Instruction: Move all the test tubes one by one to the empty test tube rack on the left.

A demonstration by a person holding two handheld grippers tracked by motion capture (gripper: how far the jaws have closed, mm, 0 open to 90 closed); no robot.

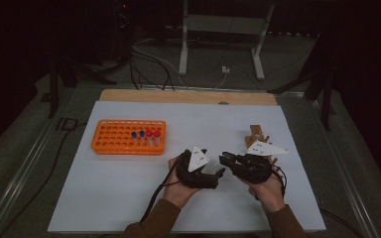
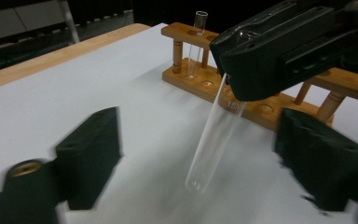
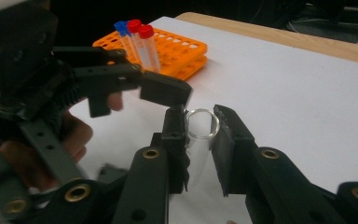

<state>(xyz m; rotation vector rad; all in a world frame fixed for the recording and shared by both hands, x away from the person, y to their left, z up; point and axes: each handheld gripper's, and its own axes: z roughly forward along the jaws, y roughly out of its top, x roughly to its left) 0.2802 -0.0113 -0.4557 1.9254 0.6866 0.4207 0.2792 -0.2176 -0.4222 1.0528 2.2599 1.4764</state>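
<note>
My right gripper (image 3: 200, 123) is shut on the upper end of a clear glass test tube (image 3: 199, 140). In the left gripper view the tube (image 2: 209, 144) slants down out of the right gripper (image 2: 247, 70), its round bottom just above the white mat. My left gripper (image 2: 203, 140) stands open, its jaws wide on either side of the tube's lower half, touching nothing. In the high view the left gripper (image 1: 217, 177) and right gripper (image 1: 225, 159) meet tip to tip near the table's front middle.
A wooden tube rack (image 2: 265, 112) with one empty glass tube (image 2: 196, 42) stands behind the grippers, at the right (image 1: 258, 136). An orange rack (image 1: 114, 136) with several red- and blue-capped tubes (image 1: 146, 135) sits at the left. A white mat (image 1: 129, 188) covers the table.
</note>
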